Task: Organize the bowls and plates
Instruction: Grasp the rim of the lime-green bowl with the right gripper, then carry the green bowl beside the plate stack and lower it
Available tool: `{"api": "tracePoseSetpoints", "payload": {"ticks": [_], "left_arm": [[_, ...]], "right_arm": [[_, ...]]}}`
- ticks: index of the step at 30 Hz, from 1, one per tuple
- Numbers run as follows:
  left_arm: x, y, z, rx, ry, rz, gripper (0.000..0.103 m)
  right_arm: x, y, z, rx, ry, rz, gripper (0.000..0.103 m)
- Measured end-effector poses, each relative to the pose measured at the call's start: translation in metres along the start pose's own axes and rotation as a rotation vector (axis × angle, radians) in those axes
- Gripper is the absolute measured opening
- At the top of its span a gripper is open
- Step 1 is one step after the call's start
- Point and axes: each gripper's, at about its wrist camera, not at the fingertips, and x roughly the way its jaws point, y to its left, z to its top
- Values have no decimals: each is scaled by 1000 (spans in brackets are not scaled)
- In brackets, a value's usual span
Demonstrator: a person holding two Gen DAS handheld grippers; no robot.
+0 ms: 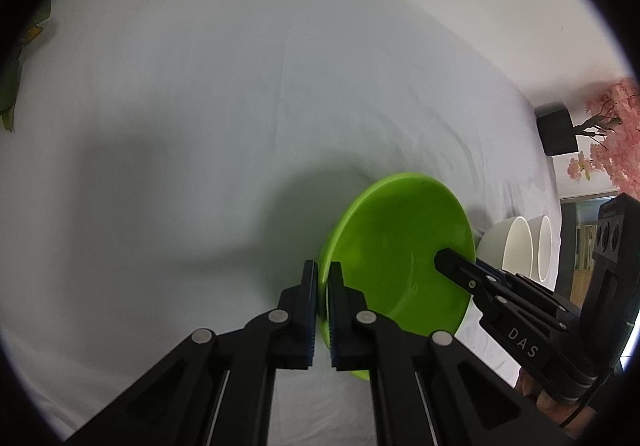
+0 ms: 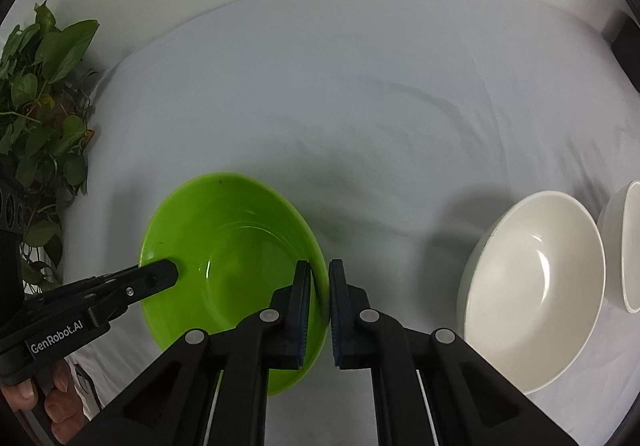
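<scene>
White cloth (image 2: 320, 86) covers the whole tabletop, wrinkled, shadows across it. Green bowl (image 2: 232, 258) sits upright on the cloth, landmark for all else. Left gripper (image 1: 323, 278) clamps the bowl's left rim, jaws narrow with the rim pinched between the blue pads; the same gripper (image 2: 176, 270) shows in the right wrist view reaching in from the left. Right gripper (image 2: 320, 278) is closed down on the bowl's right rim, one finger inside, one outside; from the left wrist view its tip (image 1: 440, 258) lies on the bowl's right side. Large white bowl (image 2: 536, 286) stands right of the green bowl, apart from it. Second white bowl (image 2: 628, 246) lies further right, edge-cropped, possibly touching the first. Leafy plant (image 2: 40, 106) left of the green bowl. Pink blossom tree (image 1: 612, 134) far right, off the table.
</scene>
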Motion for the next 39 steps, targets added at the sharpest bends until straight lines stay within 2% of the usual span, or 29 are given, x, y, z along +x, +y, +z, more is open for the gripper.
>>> {"api": "tracePoseSetpoints", "payload": {"ticks": [4, 9, 13, 15, 20, 26, 29, 30, 34, 39], "left_arm": [[-27, -10, -4, 13, -57, -2, 4], [-91, -39, -20, 48, -177, -35, 5], [-145, -78, -54, 97, -272, -2, 4], [-165, -98, -76, 109, -302, 17, 4], [-189, -146, -136, 130, -334, 43, 4], [-171, -206, -197, 129, -297, 30, 4], [-152, -227, -217, 138, -257, 11, 4], [-147, -233, -223, 143, -245, 5, 4], [-117, -250, -245, 163, -181, 0, 4], [-78, -246, -263, 141, -94, 12, 4]], "right_arm": [[-16, 10, -6, -28, -42, -7, 5], [-91, 20, -18, -62, -160, 15, 3], [-155, 26, -42, -97, -253, 19, 4], [-184, 17, -60, -84, -274, 50, 4], [-250, -14, -109, -85, -312, 110, 4], [-299, -74, -181, -34, -308, 132, 4], [-320, -118, -206, -5, -282, 114, 4], [-326, -141, -225, 3, -271, 108, 4], [-316, -184, -256, 58, -220, 96, 4], [-288, -231, -294, 110, -144, 92, 4]]}}
